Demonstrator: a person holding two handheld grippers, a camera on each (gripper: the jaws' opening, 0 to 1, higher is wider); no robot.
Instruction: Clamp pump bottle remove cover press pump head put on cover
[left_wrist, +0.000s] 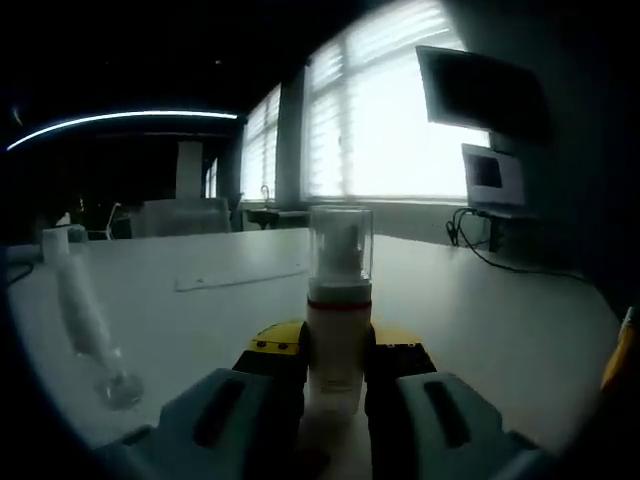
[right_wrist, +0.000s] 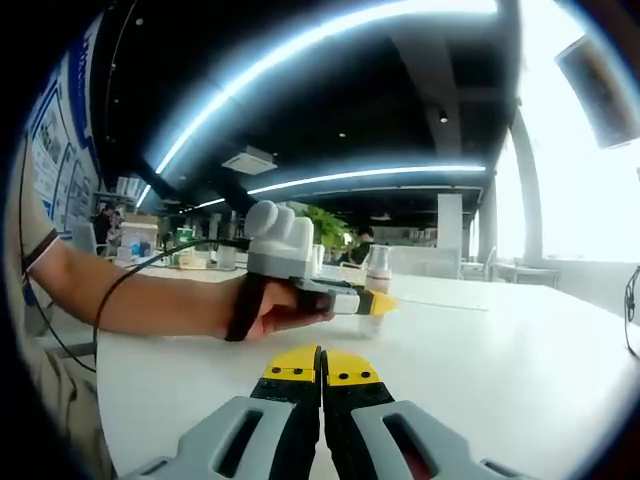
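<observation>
A white pump bottle (left_wrist: 338, 335) with a red band stands upright on the white table (left_wrist: 500, 320), and a clear cover (left_wrist: 340, 245) sits over its pump head. My left gripper (left_wrist: 335, 352) is shut on the bottle's body, one yellow-tipped jaw on each side. In the right gripper view a person's hand holds that left gripper (right_wrist: 352, 300) over the table, with the bottle (right_wrist: 378, 266) at its yellow tips. My right gripper (right_wrist: 322, 366) hovers low above the table (right_wrist: 500, 370), nearer than the hand, shut with nothing in it.
A slim clear tube with a white cap (left_wrist: 85, 315) leans at the left. A flat white strip (left_wrist: 240, 278) lies behind the bottle. A monitor (left_wrist: 480, 90) and cables (left_wrist: 500, 262) stand at the far right edge. The person's forearm (right_wrist: 140, 300) crosses from the left.
</observation>
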